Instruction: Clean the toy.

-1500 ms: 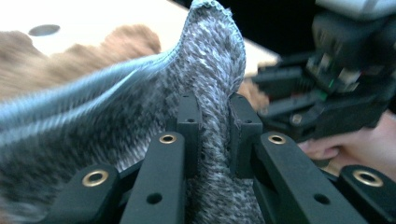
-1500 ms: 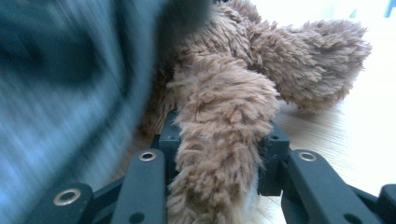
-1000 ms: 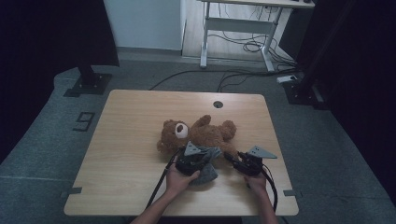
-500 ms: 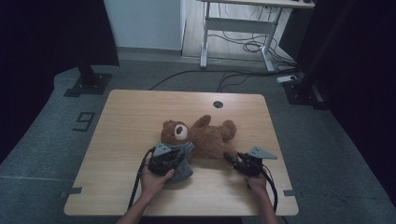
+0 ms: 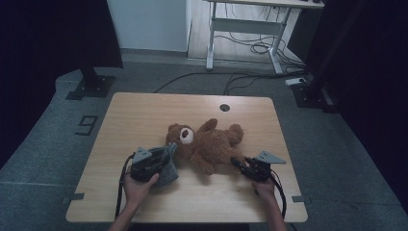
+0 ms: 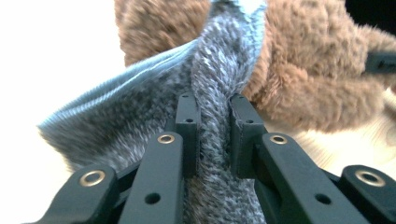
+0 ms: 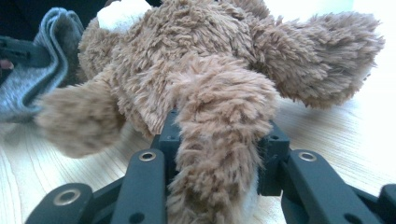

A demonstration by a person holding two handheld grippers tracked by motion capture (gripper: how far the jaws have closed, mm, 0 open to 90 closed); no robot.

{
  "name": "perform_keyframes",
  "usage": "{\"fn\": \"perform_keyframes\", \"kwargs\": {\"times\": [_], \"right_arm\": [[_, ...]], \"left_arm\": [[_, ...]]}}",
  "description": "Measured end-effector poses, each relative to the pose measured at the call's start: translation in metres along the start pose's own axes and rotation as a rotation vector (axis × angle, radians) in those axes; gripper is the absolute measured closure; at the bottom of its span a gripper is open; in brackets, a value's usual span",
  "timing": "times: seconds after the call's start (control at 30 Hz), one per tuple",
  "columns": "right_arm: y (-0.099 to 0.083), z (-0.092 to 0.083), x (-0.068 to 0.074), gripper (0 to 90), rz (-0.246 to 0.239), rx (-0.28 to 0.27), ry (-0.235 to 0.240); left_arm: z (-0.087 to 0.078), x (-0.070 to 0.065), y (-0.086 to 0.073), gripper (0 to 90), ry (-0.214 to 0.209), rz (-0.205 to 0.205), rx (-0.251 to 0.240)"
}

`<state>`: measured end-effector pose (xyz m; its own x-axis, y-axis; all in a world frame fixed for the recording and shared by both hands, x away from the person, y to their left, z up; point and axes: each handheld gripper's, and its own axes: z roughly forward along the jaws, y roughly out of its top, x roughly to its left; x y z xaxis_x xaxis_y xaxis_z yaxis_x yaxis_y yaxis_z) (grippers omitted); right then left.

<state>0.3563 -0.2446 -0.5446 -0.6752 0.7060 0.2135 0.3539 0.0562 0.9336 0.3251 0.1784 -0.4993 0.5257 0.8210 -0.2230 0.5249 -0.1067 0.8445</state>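
Note:
A brown teddy bear lies on its back in the middle of the wooden table, head to the left. My left gripper is beside the head, shut on a fold of grey knitted cloth. In the left gripper view the jaws pinch the grey cloth, which stretches up against the bear. My right gripper is at the bear's lower right, shut on one leg. In the right gripper view the furry leg sits between the two jaws, with the grey cloth beyond at the left.
A round cable hole sits near the table's far edge. On the floor behind stand a white desk frame, loose cables and two black stand bases. Bare tabletop lies to the left and far side of the bear.
My left gripper has moved left along the bear with the grey cloth in it, from over the body to beside the head. The right gripper has kept still on the leg.

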Motion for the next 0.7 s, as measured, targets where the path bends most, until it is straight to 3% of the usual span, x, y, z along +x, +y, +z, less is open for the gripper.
{"fn": "perform_keyframes", "kwargs": {"times": [0.13, 0.37, 0.57, 0.7], "right_arm": [[0.0, 0.0, 0.0, 63.0, 0.004, -0.001, 0.001], [-0.001, 0.0, -0.001, 62.9, 0.01, -0.003, 0.004], [-0.001, -0.001, -0.001, 62.5, 0.007, 0.003, -0.006], [-0.001, -0.002, -0.002, 62.1, 0.008, 0.012, -0.008]], "left_arm": [[-0.004, -0.003, 0.016, 76.4, -0.01, 0.021, -0.028], [0.01, -0.015, 0.068, 76.5, -0.008, 0.087, -0.054], [0.042, -0.022, 0.101, 76.4, 0.012, 0.124, -0.013], [0.065, -0.016, 0.1, 76.2, 0.007, 0.098, 0.049]]}}
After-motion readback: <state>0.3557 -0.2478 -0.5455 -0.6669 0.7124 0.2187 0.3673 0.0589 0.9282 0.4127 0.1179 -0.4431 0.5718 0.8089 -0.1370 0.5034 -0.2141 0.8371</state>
